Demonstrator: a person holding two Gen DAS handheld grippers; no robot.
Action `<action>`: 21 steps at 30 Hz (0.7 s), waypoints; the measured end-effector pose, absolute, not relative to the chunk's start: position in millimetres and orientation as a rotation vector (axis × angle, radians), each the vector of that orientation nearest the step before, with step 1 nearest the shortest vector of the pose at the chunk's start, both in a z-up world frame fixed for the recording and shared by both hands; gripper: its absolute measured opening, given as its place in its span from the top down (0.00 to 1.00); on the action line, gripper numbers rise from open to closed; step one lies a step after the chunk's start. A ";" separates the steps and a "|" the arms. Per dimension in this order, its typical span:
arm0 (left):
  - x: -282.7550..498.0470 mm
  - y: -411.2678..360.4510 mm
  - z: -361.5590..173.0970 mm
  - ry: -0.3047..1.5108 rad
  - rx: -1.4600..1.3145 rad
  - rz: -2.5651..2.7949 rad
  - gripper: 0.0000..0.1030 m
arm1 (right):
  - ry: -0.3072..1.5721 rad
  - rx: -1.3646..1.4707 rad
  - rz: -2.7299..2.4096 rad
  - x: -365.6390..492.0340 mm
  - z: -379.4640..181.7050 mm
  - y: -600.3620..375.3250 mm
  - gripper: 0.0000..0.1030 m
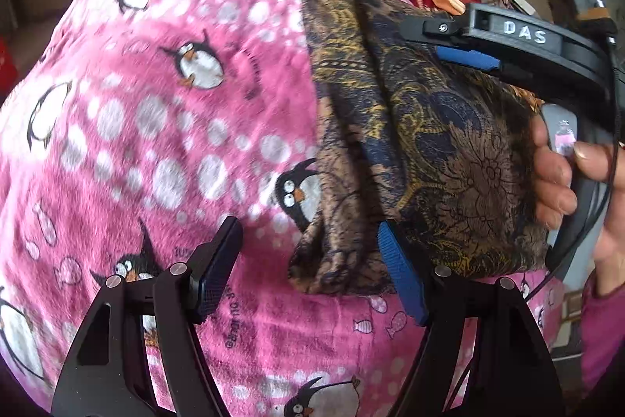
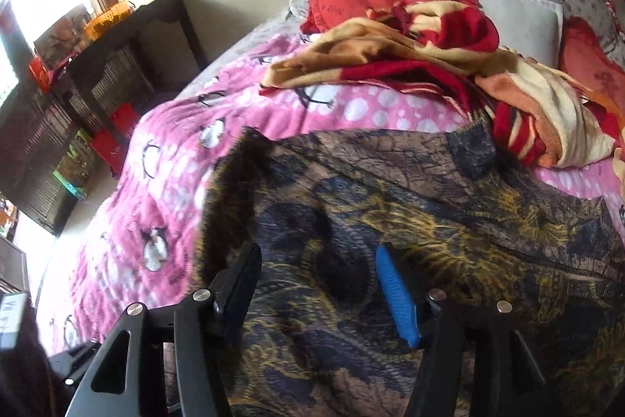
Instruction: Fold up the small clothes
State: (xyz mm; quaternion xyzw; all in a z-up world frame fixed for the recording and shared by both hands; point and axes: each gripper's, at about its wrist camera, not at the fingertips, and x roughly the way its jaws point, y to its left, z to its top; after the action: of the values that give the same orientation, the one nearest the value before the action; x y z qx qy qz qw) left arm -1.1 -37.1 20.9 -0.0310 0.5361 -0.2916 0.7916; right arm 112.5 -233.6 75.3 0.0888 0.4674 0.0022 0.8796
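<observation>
bedroom | penguin blanket (image 2: 164, 151) on bed | pillows (image 2: 519, 14) | dark dresser (image 2: 117, 65)

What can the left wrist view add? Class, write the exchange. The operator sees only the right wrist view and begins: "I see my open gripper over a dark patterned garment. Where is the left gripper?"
Observer: The left gripper is open at the garment's bunched near corner, which shows between its fingers.
Operator: What lies under that corner?
Observer: The pink penguin blanket; the garment's near edge ends on it.
Operator: How does my gripper look from there?
Observer: The right gripper shows side-on over the garment's far side, with a bare hand around its handle.
</observation>
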 end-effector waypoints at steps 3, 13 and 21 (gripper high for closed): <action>-5.4 -42.2 19.9 1.139 -0.044 -0.625 0.30 | 0.976 0.177 0.024 119.4 77.3 -221.3 0.42; -15.9 -35.8 8.8 1.112 -0.079 -0.668 0.24 | 1.022 -0.001 0.017 177.6 73.9 -168.7 0.26; 0.2 -17.0 7.6 1.122 -0.122 -0.701 0.19 | 1.104 -0.170 -0.057 202.6 39.9 -149.6 0.26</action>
State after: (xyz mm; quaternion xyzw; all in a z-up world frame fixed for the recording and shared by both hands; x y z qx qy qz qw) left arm 0.2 -17.0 7.6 -0.0564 0.5208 -0.3253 0.7873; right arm 202.6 -149.6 39.9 -0.0809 0.5236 -0.0270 0.8477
